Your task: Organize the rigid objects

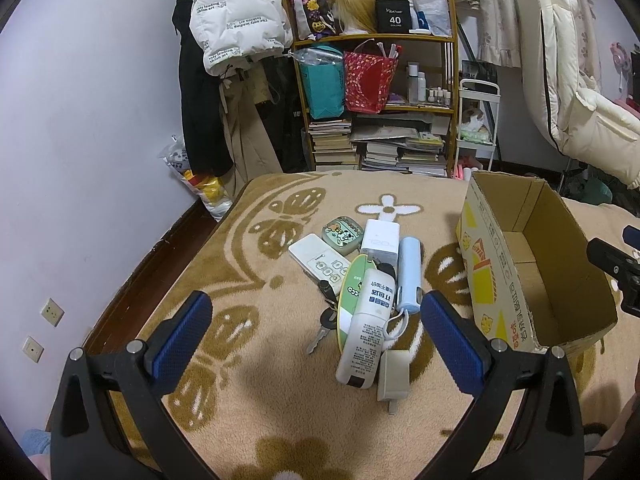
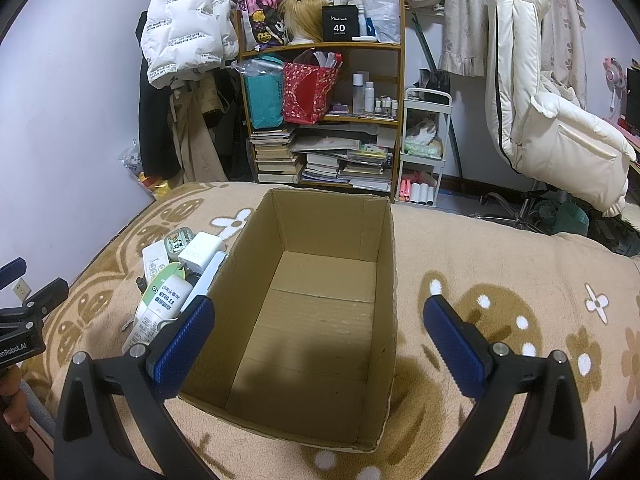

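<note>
While both jaws gape wide holding nothing, left gripper [image 1: 316,332] over item pile [image 1: 360,288], right gripper [image 2: 318,332] over cardboard box [image 2: 320,216], keys [image 1: 325,322] only in left view.

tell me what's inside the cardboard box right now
Nothing: the cardboard box shows only its bare floor and inner walls in the right wrist view. The near inside wall is out of sight.

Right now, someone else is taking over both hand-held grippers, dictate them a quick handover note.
Left hand-held gripper: open, empty, above the pile.
Right hand-held gripper: open, empty, over the cardboard box.
Pile on the blanket, left of the box: white tube, blue power bank, remote control, white charger, keys, small adapter, cartoon-print case.
Done: nothing, the box holds nothing.
Left: move everything into it.
</note>
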`<state>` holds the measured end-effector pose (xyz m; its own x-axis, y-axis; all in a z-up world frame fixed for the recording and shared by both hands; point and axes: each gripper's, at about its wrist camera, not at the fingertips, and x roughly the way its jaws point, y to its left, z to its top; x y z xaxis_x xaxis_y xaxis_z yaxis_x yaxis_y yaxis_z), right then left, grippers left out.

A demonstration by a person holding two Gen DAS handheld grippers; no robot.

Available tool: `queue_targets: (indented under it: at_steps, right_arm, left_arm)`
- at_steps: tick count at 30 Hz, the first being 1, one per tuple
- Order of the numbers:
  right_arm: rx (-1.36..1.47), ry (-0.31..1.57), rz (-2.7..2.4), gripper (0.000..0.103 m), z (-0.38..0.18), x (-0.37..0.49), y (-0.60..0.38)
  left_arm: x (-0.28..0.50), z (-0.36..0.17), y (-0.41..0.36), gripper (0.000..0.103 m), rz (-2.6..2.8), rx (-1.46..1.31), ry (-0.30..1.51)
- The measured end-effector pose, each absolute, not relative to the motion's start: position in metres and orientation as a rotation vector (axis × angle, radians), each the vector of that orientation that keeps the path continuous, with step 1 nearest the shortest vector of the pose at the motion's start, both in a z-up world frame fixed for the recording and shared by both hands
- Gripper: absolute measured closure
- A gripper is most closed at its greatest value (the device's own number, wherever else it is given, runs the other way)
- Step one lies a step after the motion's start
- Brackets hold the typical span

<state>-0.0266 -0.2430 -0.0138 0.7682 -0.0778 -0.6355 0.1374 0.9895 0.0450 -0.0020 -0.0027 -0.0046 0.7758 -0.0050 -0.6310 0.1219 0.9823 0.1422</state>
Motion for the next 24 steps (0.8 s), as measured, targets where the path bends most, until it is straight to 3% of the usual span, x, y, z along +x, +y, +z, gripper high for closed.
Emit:
queue_targets:
  at_steps: [24]
  right_arm:
    - [0.090, 0.687, -0.117, 0.000, -0.0141, -0.0266, -0.2432]
  left_arm:
    - [-0.0017, -0.0064, -0.0030, 0.000, -0.070, 0.183, 0.689]
